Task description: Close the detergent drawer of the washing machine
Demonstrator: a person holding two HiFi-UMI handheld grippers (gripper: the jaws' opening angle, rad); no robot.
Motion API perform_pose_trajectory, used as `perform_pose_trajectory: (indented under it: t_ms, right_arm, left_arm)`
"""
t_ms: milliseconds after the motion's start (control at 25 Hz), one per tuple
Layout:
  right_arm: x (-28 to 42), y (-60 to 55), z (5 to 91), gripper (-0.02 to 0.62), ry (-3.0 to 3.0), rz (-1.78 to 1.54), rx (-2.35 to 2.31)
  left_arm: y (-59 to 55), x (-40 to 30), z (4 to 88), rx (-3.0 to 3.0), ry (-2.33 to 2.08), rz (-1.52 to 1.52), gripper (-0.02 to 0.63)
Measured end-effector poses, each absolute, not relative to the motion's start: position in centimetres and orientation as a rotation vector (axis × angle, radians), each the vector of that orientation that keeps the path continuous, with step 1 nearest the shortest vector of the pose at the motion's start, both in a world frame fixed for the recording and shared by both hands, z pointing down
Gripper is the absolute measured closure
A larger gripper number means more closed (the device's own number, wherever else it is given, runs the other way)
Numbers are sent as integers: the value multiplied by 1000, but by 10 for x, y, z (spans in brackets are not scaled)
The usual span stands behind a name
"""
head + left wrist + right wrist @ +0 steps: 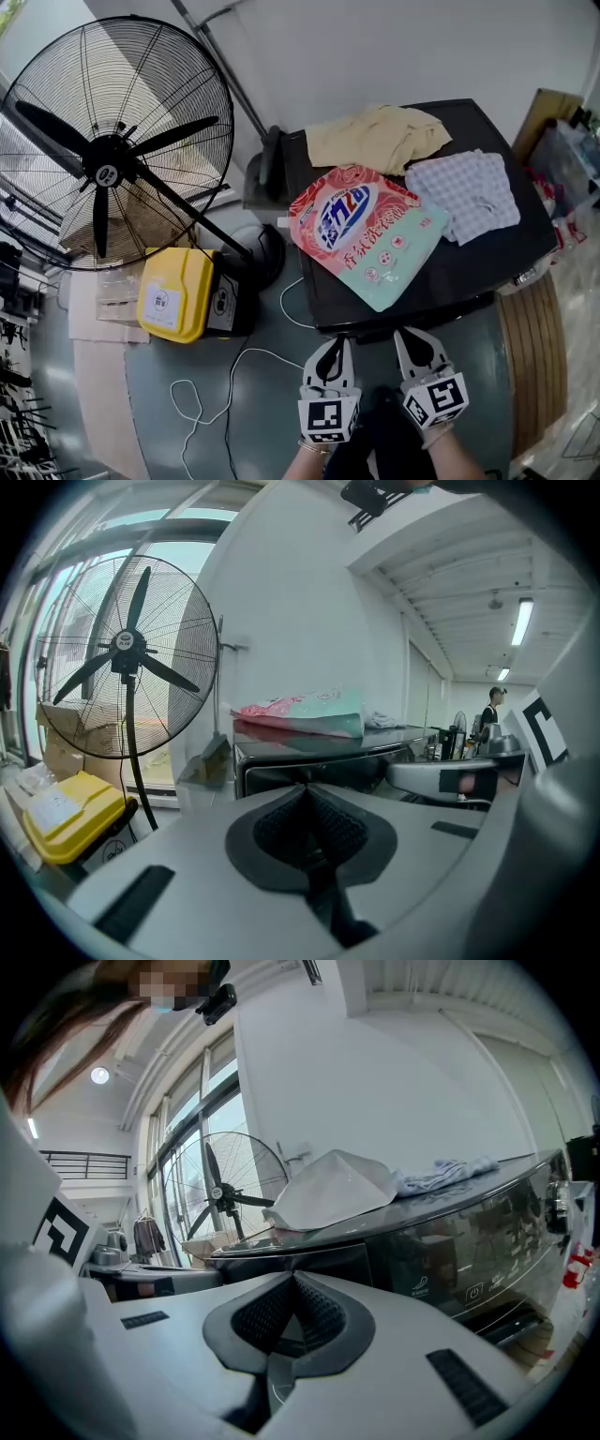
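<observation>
Head view, steeply down: dark washing machine (487, 253), its top surface carrying a pink-and-mint detergent bag (361, 230), a beige cloth (375, 136) & a checked cloth (464, 192). A big fan (108, 150) stands to the left.

The left tool (334, 347) & right tool (415, 339) hover just in front of the machine. Both are pinched together w/ nothing between, prob. so a blunt tip can push.

The detergent drawer (328, 1258) is the dark panel at the machine's upper front, ahead of both tools & apart from them. It seems to jut out slightly; how far is unclear.
</observation>
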State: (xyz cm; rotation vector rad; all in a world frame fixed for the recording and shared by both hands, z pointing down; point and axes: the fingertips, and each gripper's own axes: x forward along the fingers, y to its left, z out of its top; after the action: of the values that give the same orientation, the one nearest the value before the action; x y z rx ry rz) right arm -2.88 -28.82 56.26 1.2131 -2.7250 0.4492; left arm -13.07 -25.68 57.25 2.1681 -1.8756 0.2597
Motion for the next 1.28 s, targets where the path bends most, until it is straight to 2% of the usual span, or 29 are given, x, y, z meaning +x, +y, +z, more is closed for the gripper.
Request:
perform_pose_trajectory:
  t_ms: [1280]
  right_arm:
    - [-34, -298, 564, 572, -2706, 429, 1174]
  left_arm:
    - [-268, -135, 574, 2199, -1872, 267, 589]
